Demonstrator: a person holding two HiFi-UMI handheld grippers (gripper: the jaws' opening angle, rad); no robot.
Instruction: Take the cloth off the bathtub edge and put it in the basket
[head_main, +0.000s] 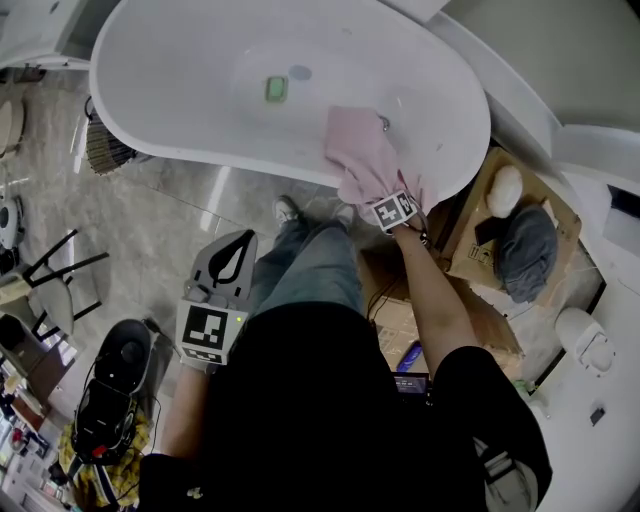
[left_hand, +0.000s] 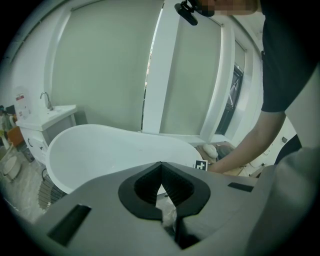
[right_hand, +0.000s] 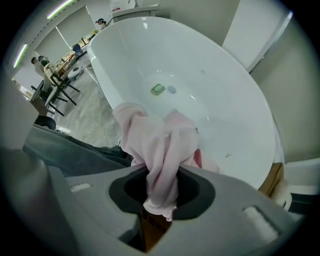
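Observation:
A pink cloth (head_main: 358, 150) lies bunched over the near rim of the white bathtub (head_main: 200, 140), toward its right end. My right gripper (head_main: 388, 198) points down over that rim and is shut on the cloth. In the right gripper view the cloth (right_hand: 160, 140) rises in a twisted fold between the jaws of the right gripper (right_hand: 162, 170), with its tail hanging out behind them. My left gripper (head_main: 228, 262) hovers over the floor in front of the tub, shut and holding nothing. A woven basket (head_main: 105, 148) stands on the floor by the tub's left end, half hidden under the rim.
A green item (head_main: 276, 88) lies beside the drain (head_main: 300, 72) in the tub. A cardboard box (head_main: 470, 250) at the right holds a grey bundle (head_main: 527, 250). Black chairs (head_main: 50, 270) and black equipment (head_main: 115, 375) stand on the left. The person's legs are between the grippers.

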